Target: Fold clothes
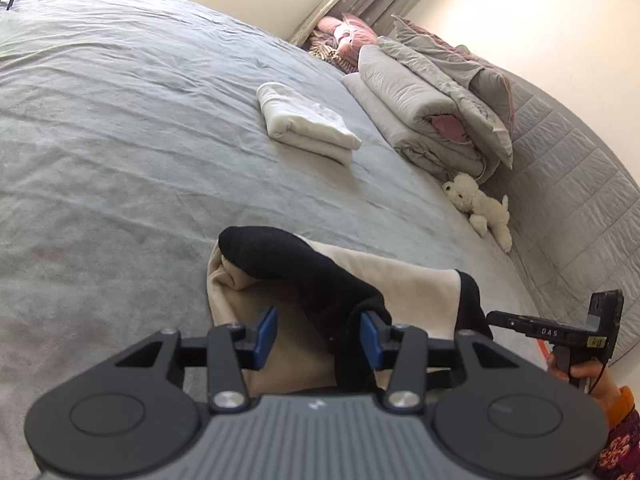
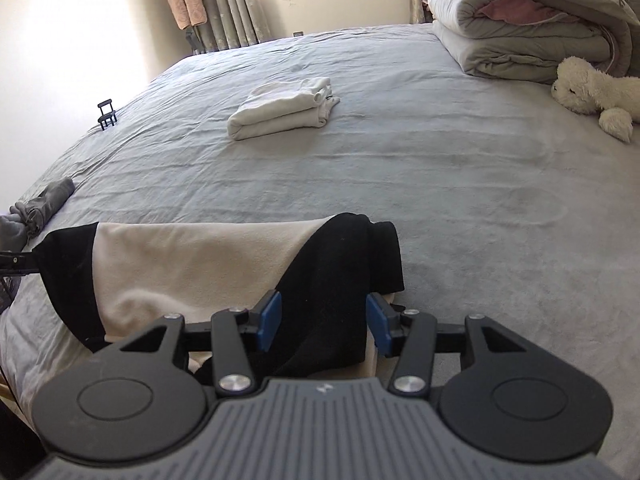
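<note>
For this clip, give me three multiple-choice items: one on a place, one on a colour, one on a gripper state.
1. Where does the folded white garment lie?
A. on the grey bedsheet, mid-bed
B. on the folded grey quilt stack
C. on the floor

2. What colours is the fleece garment in front of the grippers?
A. red and white
B. beige with black sleeves
C. all grey

3. How do the left gripper's jaws stand?
A. clamped on the white plush toy
B. apart, a black sleeve between them
C. out of view

Answers: 1 A, it sits alone on the sheet, apart from the quilts; 2 B, beige body, black sleeves; 3 B, the blue pads show a gap.
</note>
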Demonstrator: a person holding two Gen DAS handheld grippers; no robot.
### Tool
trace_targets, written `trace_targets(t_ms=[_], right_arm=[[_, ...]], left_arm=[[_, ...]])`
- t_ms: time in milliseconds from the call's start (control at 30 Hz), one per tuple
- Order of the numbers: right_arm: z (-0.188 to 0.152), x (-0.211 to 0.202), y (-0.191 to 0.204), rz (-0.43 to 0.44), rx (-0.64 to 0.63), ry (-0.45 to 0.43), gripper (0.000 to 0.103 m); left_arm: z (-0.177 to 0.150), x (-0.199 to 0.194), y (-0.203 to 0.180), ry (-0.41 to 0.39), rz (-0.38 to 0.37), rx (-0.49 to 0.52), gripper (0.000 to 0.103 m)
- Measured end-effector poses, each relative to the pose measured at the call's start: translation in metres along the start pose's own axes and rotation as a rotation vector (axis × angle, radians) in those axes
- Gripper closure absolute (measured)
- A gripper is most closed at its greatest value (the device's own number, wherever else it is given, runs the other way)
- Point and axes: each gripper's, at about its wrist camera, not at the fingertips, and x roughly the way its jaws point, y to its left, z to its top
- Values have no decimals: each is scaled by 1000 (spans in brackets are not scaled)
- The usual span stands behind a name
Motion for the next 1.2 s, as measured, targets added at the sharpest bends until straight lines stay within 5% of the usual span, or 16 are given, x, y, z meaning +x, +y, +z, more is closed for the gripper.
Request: trace_targets(t_ms=[233,267,300,333,367,567,733,867,900,1000,1200], right_arm=[[-1,18,-8,13,68,36,53],[-1,18,-8,25,72,39,65],[0,18,-9,38,77,42,75],[0,17,-9,52,86,44,93],[1,15,-11,66,102,39,94],[2,0,-18,149,191,18,95],[-8,17,-14,39,143,124,95],[-13,20,-13,36,110,142,88],[-10,15,-15,46,119,120,87],[-5,5,-29,31,156,53,62],[1,1,-50,-53,155,-9,62]], left_arm=[[-5,14,3,21,-40,-54,60],[-5,13,3,10,-39,-52,70],[-6,11,1,-12,-28,-38,94],[-6,9,-2,-33,8,-15,95],[-6,6,-5,-55,41,7,95],[-2,7,-6,-46,154,49,95],[-12,30,1,88,267,69,94],[-14,22,-7,64,280,120,85],[-13,17,-10,49,289,130,75],[-9,-1,-24,-15,325,179,67],[4,-14,-60,-107,404,276,66]])
